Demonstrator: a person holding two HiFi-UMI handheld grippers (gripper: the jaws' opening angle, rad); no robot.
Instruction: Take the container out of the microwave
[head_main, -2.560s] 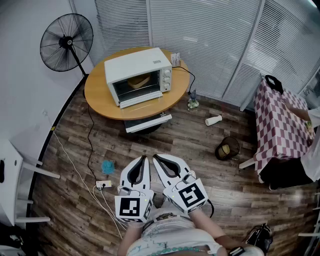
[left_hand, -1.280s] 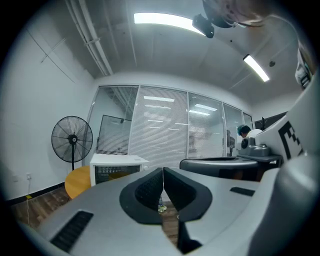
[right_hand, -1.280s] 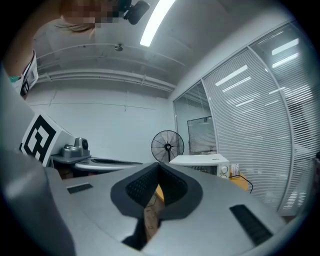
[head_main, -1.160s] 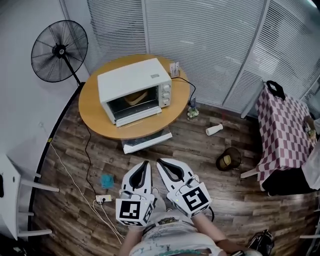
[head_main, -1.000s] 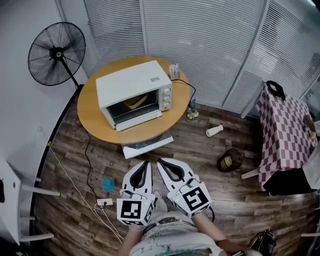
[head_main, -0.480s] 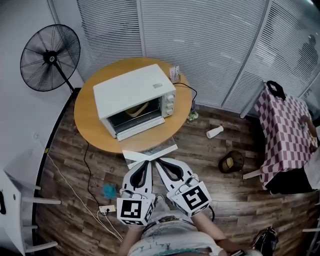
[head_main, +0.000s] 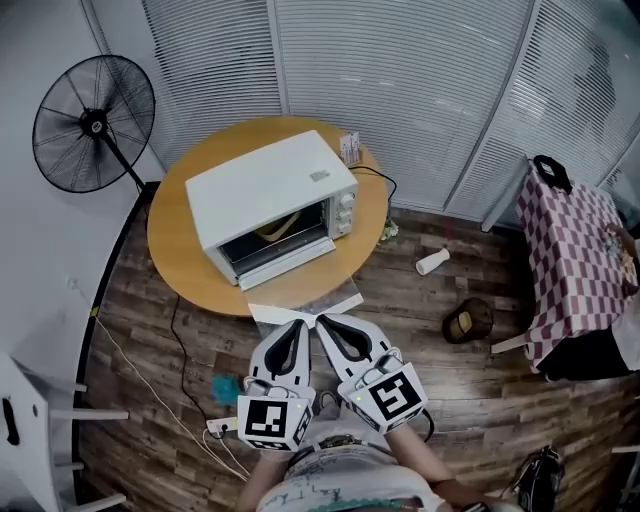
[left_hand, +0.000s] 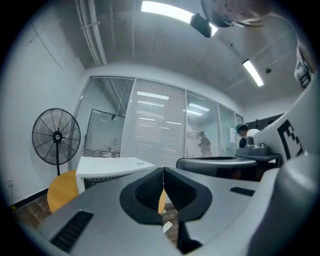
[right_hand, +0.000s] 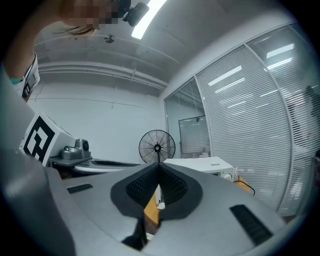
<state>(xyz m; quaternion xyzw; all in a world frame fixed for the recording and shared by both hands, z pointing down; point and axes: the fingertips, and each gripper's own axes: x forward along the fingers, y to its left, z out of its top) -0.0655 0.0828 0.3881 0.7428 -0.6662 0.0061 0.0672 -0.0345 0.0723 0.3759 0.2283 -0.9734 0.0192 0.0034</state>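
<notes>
A white microwave (head_main: 270, 195) stands on a round wooden table (head_main: 185, 260). Through its front glass a tan container (head_main: 282, 229) shows inside. My left gripper (head_main: 296, 323) and right gripper (head_main: 321, 320) are side by side just short of the table's near edge, both pointing at the microwave, both shut and empty. In the left gripper view the shut left gripper (left_hand: 163, 170) has the microwave (left_hand: 110, 168) ahead to its left. The right gripper view shows the shut right gripper (right_hand: 159, 165) with the microwave (right_hand: 200, 164) ahead to its right.
A standing fan (head_main: 92, 124) is left of the table. A white shelf (head_main: 300, 303) juts out under the table's edge. On the wooden floor lie a power strip (head_main: 222, 425) with cables, a white cup (head_main: 432, 262) and a basket (head_main: 467, 320). A checked table (head_main: 575, 255) stands right.
Both grippers and the head view have moved forward to the table, so the microwave sits nearer. The jaws stay shut and nothing has been touched.
</notes>
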